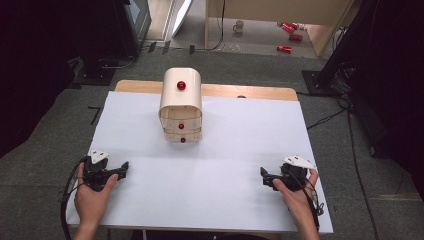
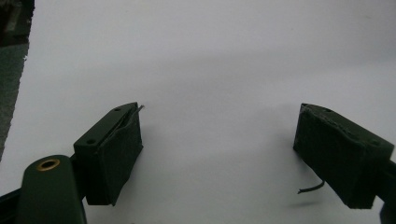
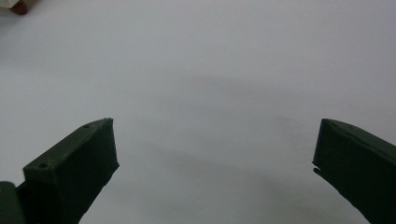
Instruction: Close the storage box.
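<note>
A small cream wooden cabinet (image 1: 180, 105) with a rounded top stands at the back middle of the white table (image 1: 210, 165). It carries a red knob (image 1: 181, 85) on top and two smaller red knobs (image 1: 182, 133) on its front drawers. My left gripper (image 1: 122, 168) rests near the table's front left, held by a hand, jaws wide apart over bare white surface (image 2: 219, 135). My right gripper (image 1: 264, 176) sits at the front right, also open, nothing between its jaws (image 3: 215, 158). Both are far from the cabinet.
Beyond the table lies grey carpet with cables (image 1: 325, 120), a wooden desk frame (image 1: 270, 20), a mug (image 1: 239, 26) and red cans (image 1: 287, 30) on the floor. Dark equipment (image 1: 120, 30) stands at the back left. A corner of the cabinet's base (image 3: 16, 6) peeks in.
</note>
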